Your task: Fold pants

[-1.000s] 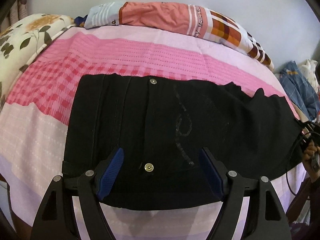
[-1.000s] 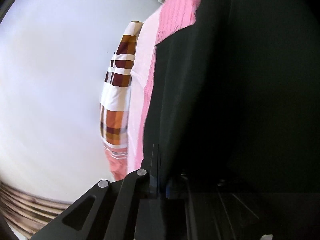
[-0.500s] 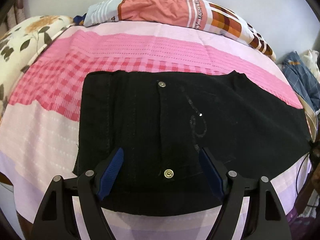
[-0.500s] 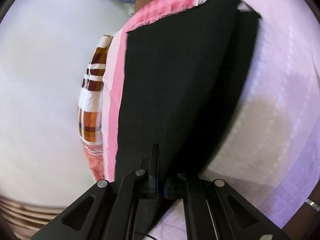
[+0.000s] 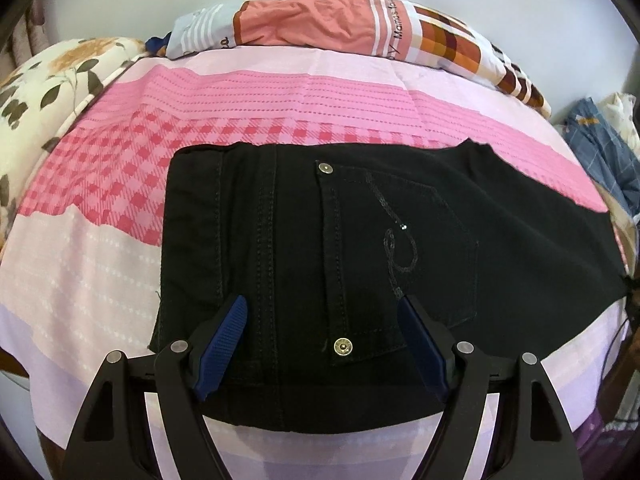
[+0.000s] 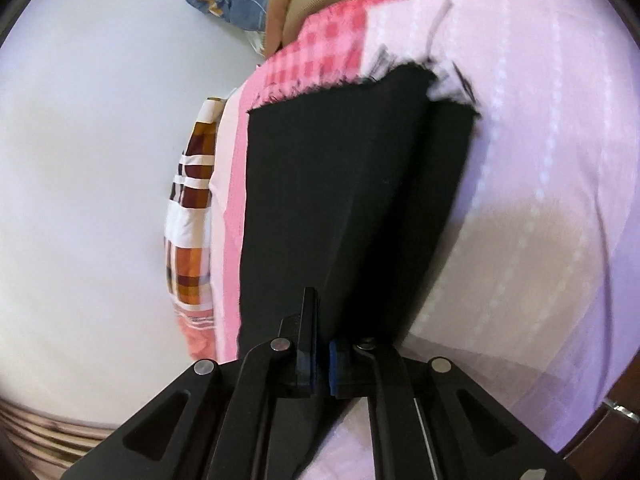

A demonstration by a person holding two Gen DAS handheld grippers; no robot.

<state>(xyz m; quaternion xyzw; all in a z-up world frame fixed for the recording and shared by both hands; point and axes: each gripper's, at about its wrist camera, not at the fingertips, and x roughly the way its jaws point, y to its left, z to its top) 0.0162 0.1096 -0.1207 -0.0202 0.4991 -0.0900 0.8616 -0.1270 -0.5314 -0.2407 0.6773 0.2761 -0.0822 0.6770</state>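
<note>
Through the left wrist view, the black pants (image 5: 360, 248) are lying flat on the bed (image 5: 80, 264), spread over its pink checked and striped sheet, waistband toward nine o'clock and the legs running off toward three o'clock. A back pocket with a looping stitched design is facing up, with one metal stud (image 5: 343, 346) at six o'clock of it and another (image 5: 324, 167) at twelve. The left gripper (image 5: 322, 344) is hovering over the near part of the pants, its jaws standing wide apart with the blue pads (image 5: 222, 350) showing and nothing pinched between them. A patterned orange and white pillow (image 5: 352, 26) is sitting along the far edge at twelve o'clock, a floral cushion (image 5: 48, 80) at ten o'clock, and a heap of blue clothes (image 5: 608, 152) at two o'clock.

Through the right wrist view, the right gripper (image 6: 322, 364) is sitting at the leg end of the pants (image 6: 340, 216), with the dark cloth running down between its pads; the jaws are just beginning to part, though the fabric is still pinched between them. The folded legs are stretching away toward twelve o'clock, ending in a frayed hem (image 6: 400, 74). The pillow (image 6: 192, 216) is lying at nine o'clock beside the bed (image 6: 540, 200).
</note>
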